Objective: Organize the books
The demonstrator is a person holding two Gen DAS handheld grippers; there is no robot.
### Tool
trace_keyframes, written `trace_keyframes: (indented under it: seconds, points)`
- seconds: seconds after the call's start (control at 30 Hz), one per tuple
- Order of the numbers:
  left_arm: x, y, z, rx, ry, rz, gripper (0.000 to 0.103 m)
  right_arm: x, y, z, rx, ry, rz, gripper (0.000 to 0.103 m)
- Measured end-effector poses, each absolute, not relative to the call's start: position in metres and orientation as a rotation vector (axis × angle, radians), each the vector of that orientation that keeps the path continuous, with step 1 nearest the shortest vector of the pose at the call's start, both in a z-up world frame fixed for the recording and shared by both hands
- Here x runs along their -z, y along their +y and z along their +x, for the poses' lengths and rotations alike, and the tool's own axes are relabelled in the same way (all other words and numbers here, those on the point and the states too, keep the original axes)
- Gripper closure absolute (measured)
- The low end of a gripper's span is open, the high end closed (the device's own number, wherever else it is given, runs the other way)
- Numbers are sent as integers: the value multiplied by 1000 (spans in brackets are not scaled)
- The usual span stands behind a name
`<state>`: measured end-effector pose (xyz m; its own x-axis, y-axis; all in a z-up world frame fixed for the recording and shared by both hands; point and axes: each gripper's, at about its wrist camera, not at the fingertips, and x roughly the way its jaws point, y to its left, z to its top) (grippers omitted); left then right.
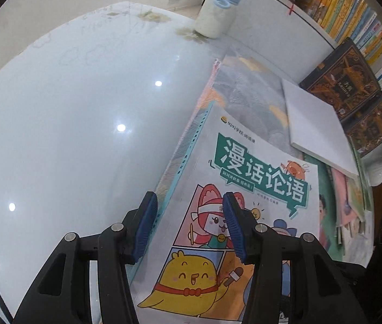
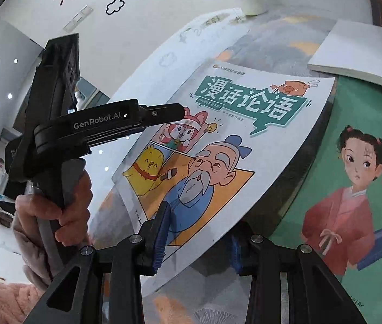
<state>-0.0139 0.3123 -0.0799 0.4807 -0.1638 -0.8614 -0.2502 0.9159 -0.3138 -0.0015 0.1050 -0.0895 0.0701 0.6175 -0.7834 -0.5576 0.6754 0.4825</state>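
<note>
I had both tools on the comic book (image 2: 226,135), which lay tilted across a grey mat (image 1: 247,91) and the green book (image 2: 326,162). My left gripper (image 1: 188,226) straddled its spine edge; whether the pads pressed I could not tell. My right gripper (image 2: 199,240) took the near corner, one pad above the cover, the other hidden beneath, so it looked clamped there. I judged the book a thin, glossy, bendy paperback, best held near the spine. Beyond it lay a white book (image 1: 315,124). The glossy table (image 1: 69,124) to the left gave open room, up to the jar (image 1: 216,10).
</note>
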Motion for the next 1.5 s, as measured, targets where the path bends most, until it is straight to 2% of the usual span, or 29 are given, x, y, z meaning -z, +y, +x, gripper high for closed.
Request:
trace_keyframes:
  seconds: [0.5, 0.57, 0.67, 0.9, 1.1, 1.3, 1.37, 1.5]
  points:
    - [82, 315, -18, -115, 1091, -377, 53, 87, 111, -5, -880, 1199, 33, 63]
    - [79, 314, -17, -139, 1081, -352, 53, 87, 112, -6, -884, 1200, 40, 62]
    - [74, 314, -20, -160, 1057, -336, 53, 88, 109, -5, -904, 1211, 83, 52]
    - [60, 303, -22, -76, 1016, -346, 53, 72, 65, -11, -848, 1228, 115, 51]
    - [54, 258, -18, 87, 1046, -341, 53, 54, -29, -18, -686, 1179, 239, 51]
    - [60, 187, -13, 236, 1118, -238, 53, 70, -107, -27, -519, 1185, 366, 51]
    - [64, 167, -12, 282, 1146, -214, 53, 73, -122, -28, -522, 1182, 438, 51]
    - [73, 137, -7, 301, 1183, -153, 51, 73, -133, -21, -470, 1166, 385, 51]
